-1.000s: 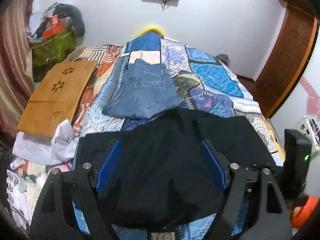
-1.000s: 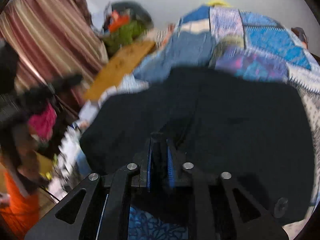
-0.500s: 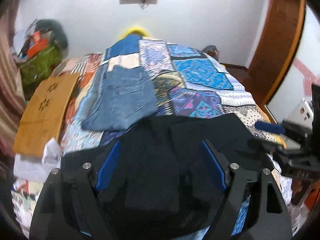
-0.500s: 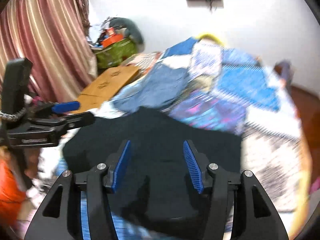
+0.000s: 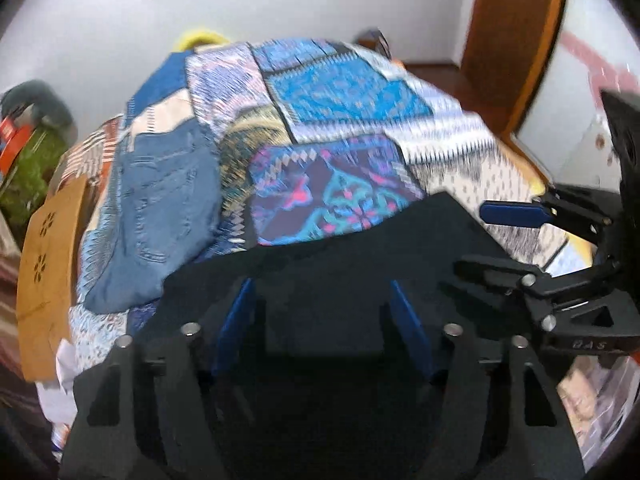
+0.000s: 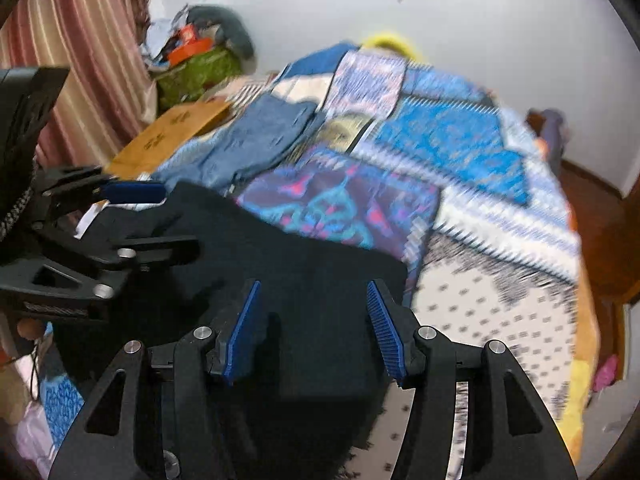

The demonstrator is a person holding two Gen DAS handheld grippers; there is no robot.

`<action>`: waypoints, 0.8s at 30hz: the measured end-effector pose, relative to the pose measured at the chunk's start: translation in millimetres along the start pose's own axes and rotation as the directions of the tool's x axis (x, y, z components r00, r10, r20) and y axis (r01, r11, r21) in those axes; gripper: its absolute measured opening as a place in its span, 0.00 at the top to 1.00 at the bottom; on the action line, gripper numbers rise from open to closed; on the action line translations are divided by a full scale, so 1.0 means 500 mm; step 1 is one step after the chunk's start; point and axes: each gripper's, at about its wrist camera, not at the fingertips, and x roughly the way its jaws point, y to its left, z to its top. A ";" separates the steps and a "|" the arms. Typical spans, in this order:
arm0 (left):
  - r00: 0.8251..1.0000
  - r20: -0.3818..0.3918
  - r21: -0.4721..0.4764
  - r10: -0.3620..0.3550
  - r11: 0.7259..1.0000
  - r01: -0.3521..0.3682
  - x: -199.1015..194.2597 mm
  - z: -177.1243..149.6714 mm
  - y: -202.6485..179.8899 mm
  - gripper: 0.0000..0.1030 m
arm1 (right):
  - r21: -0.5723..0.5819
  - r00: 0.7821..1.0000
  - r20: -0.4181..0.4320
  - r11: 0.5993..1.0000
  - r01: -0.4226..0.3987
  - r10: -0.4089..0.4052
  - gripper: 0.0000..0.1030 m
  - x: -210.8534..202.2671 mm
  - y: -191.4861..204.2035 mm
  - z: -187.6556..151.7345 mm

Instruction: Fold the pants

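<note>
Black pants [image 5: 340,256] lie folded on the near end of the patchwork bed cover [image 5: 352,100]; they also show in the right wrist view [image 6: 280,264]. My left gripper [image 5: 322,320] is open and empty above the pants. My right gripper [image 6: 312,320] is open and empty above their right part. The right gripper also shows at the right of the left wrist view [image 5: 516,240], and the left gripper shows at the left of the right wrist view [image 6: 140,216]. Both views are blurred.
Folded blue jeans [image 5: 160,200] lie on the bed's left side, also in the right wrist view [image 6: 256,140]. A wooden board [image 5: 44,272] leans at the bed's left edge. A wooden door [image 5: 516,40] stands at right. Clutter and a curtain [image 6: 80,60] are at left.
My right gripper has opened, let go of the black pants and lifted back. My left gripper stayed open and swung to the right over the pants.
</note>
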 end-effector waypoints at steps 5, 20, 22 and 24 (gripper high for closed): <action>0.994 -0.102 0.033 -0.025 0.999 0.029 0.064 -0.029 -0.005 0.35 | -0.040 0.997 -0.069 0.999 -0.035 0.032 0.51 0.056 0.008 -0.031; 0.999 -0.034 -0.130 -0.009 0.991 0.004 -0.017 -0.169 0.066 0.17 | 0.080 0.996 -0.086 0.997 -0.022 0.029 0.46 -0.046 -0.021 -0.151; 0.999 -0.035 -0.133 0.014 0.991 -0.019 -0.026 -0.171 0.064 0.18 | 0.107 0.996 -0.089 0.994 -0.010 0.020 0.45 -0.050 -0.024 -0.153; 0.998 -0.040 -0.132 0.046 0.990 -0.051 -0.042 -0.170 0.065 0.18 | 0.105 0.996 -0.094 0.994 0.019 -0.009 0.45 -0.057 -0.016 -0.144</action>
